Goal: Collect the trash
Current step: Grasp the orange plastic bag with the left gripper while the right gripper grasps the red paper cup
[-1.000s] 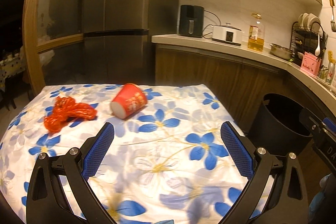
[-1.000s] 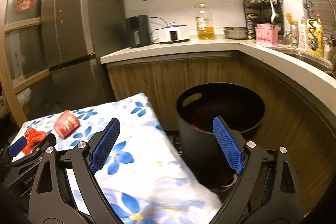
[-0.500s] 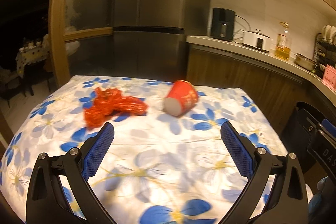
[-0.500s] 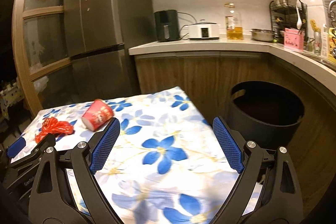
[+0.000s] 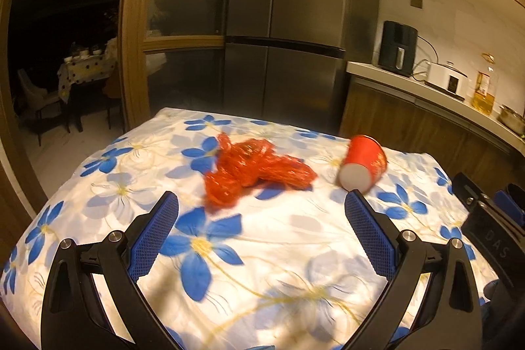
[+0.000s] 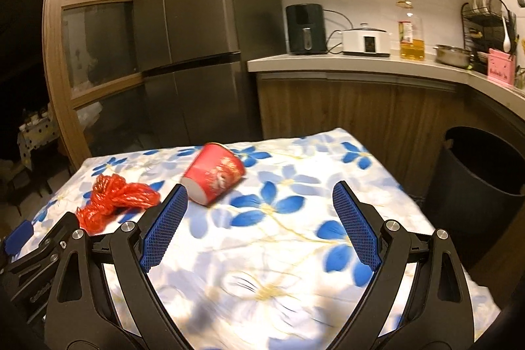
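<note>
Crumpled red plastic bag [image 5: 252,169] on flower-patterned cloth-covered desk [image 5: 295,251], left of toppled red paper cup [image 5: 362,166], apart. Tall steel refrigerator [image 6: 197,22] behind desk. Round dark trash bin [image 6: 482,182] on floor right of desk, before wood-fronted kitchen counter [image 6: 361,64].

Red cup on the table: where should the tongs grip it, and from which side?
Grip the red cup across its side wall near the middle, coming from above and in front. It lies tipped over on the floral tablecloth, white base towards the cameras, mouth pointing away, so the round wall is the only part offered. The right tongs are open and nearest; the wall looks thin, so close gently.
</note>
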Action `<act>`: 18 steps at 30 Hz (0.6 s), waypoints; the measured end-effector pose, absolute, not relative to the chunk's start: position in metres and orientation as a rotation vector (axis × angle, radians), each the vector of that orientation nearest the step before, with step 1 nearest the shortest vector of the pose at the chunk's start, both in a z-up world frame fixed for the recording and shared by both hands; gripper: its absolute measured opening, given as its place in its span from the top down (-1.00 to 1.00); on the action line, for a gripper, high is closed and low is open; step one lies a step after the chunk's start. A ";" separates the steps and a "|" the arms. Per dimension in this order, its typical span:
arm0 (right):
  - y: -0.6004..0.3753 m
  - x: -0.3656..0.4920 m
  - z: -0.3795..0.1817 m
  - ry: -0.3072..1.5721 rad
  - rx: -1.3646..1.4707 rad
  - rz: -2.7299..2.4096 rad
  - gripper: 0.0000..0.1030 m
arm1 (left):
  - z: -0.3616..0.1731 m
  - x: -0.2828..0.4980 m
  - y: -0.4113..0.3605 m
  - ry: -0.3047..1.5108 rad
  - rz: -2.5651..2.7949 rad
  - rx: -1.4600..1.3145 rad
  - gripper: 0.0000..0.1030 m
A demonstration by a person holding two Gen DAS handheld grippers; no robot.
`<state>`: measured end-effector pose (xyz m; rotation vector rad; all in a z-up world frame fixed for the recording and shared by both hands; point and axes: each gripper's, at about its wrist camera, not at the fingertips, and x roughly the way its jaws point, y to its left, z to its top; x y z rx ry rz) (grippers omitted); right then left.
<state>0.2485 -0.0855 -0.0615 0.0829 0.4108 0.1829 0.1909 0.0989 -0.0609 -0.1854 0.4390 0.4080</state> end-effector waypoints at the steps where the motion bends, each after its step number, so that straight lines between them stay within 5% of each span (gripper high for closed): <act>1: -0.079 0.254 -0.062 0.412 0.083 0.185 -0.73 | -0.061 0.193 0.103 0.434 0.413 -0.185 -0.88; 18: -0.016 0.349 -0.091 0.564 0.152 0.171 -0.73 | -0.068 0.237 0.147 0.458 0.424 -0.194 -0.88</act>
